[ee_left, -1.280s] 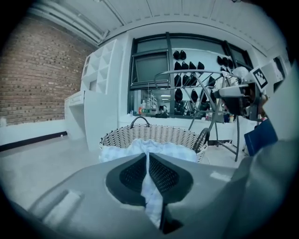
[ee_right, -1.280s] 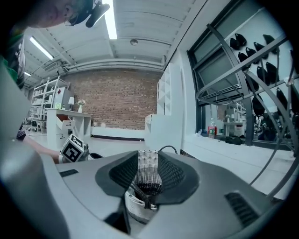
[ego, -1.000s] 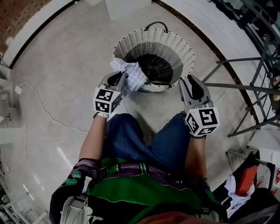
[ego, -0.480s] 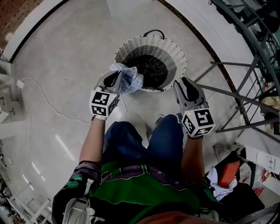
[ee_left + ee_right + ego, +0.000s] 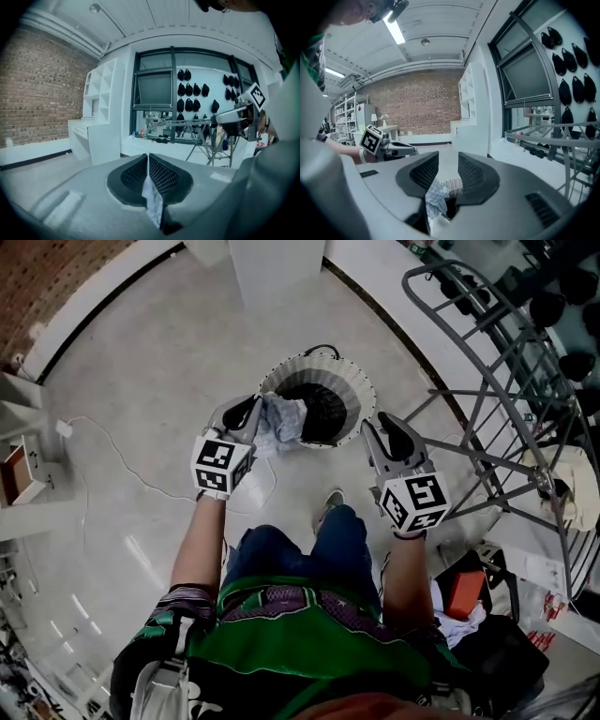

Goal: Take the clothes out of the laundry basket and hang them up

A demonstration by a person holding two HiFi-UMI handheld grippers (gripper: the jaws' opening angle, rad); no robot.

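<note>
The white woven laundry basket (image 5: 364, 390) stands on the floor ahead of my feet, its dark inside showing. A light checked cloth (image 5: 281, 418) hangs over the basket's left rim, with my left gripper (image 5: 251, 412) shut on its edge. In the left gripper view a thin strip of the cloth (image 5: 152, 201) is pinched between the pads of the left gripper (image 5: 148, 164). My right gripper (image 5: 384, 427) is held beside the basket's right side, open, with nothing between its fingers. In the right gripper view, past the right gripper (image 5: 447, 173), the cloth (image 5: 437, 197) and the basket (image 5: 452, 185) lie far below.
A metal drying rack (image 5: 487, 427) stands at the right, with a pale garment (image 5: 577, 484) on it. A white cable (image 5: 112, 451) runs over the floor at the left. A white cabinet (image 5: 272, 263) stands behind the basket. An orange thing (image 5: 462, 592) and a white rag (image 5: 450, 624) lie at the lower right.
Both grippers have risen as the person stands up, and the basket now lies farther below. The cloth has come up with the left gripper. The right gripper stays open.
</note>
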